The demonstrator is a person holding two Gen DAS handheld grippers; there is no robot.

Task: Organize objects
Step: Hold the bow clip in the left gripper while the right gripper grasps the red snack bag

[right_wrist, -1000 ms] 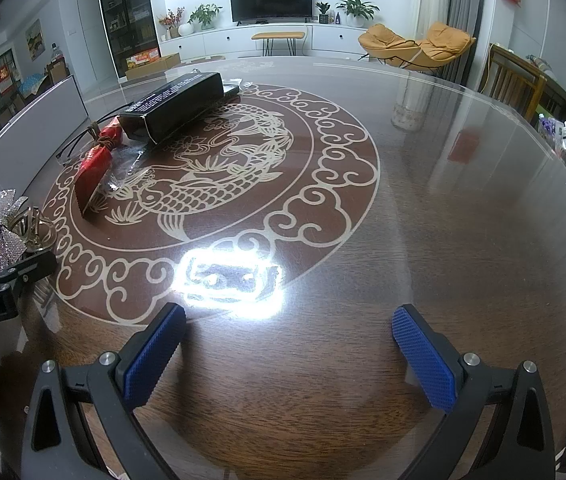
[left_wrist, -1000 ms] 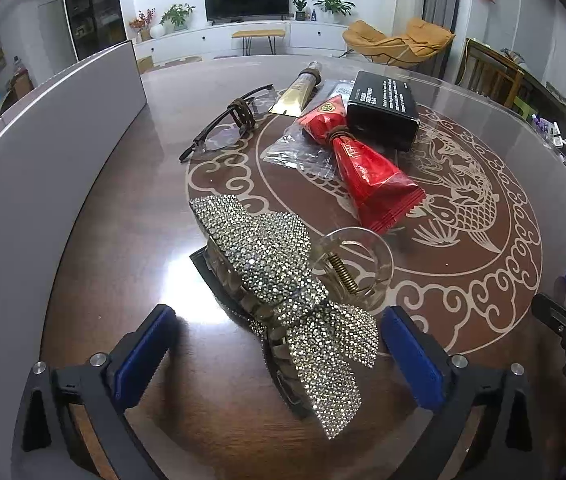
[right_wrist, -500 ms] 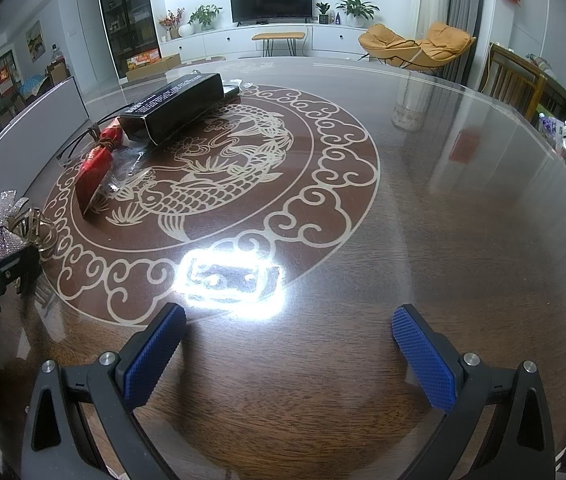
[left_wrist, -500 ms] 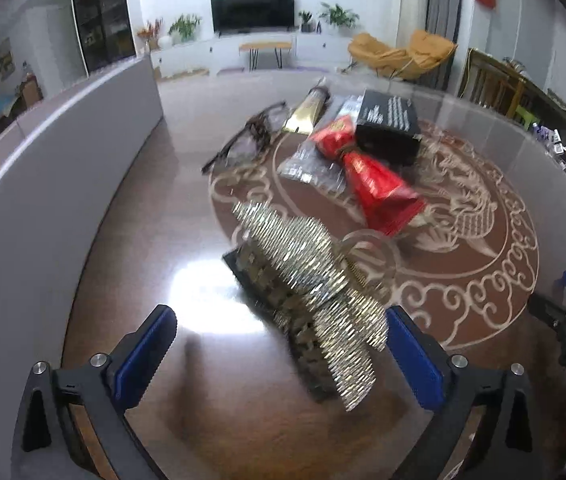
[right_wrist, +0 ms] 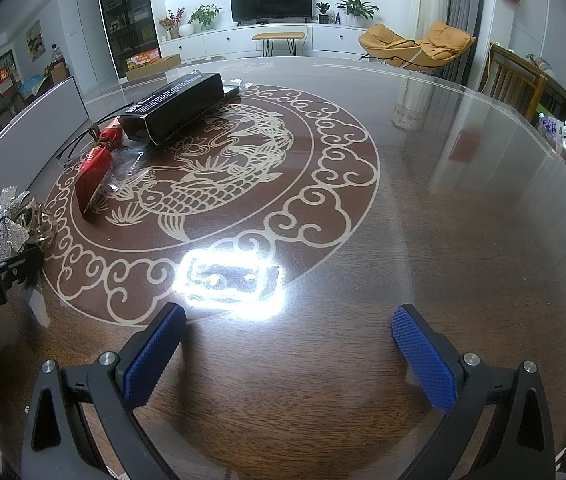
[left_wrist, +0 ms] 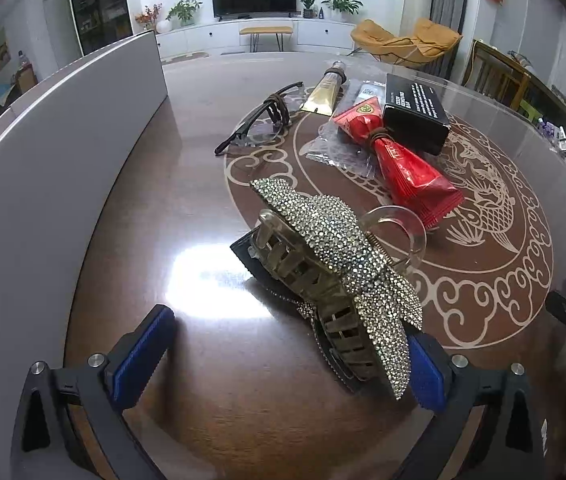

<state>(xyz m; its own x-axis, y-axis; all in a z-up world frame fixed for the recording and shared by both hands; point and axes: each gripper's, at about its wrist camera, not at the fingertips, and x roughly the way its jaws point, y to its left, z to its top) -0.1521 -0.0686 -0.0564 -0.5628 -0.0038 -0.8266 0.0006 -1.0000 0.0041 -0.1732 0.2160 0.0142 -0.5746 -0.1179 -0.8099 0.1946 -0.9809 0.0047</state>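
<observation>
My left gripper (left_wrist: 283,356) has its fingers spread wide with the hair clip (left_wrist: 339,276) sitting between them on the bench (left_wrist: 203,200), its tail right against the right-side pad, nothing gripped. Right gripper (right_wrist: 289,354) is wide open too, over bare wood. Red packet (left_wrist: 407,168), black box (left_wrist: 415,110) and glasses (left_wrist: 263,120) lie further back.

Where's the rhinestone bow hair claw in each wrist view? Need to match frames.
Left wrist: the silver rhinestone-covered bow hair claw fills lower centre, lying on the table between the open fingers of the left hand-held gripper.
Right wrist: small at the far left edge, just above the left hand-held gripper's tip.
Shared landmark: the red foil packet, just beyond the claw in both.
</observation>
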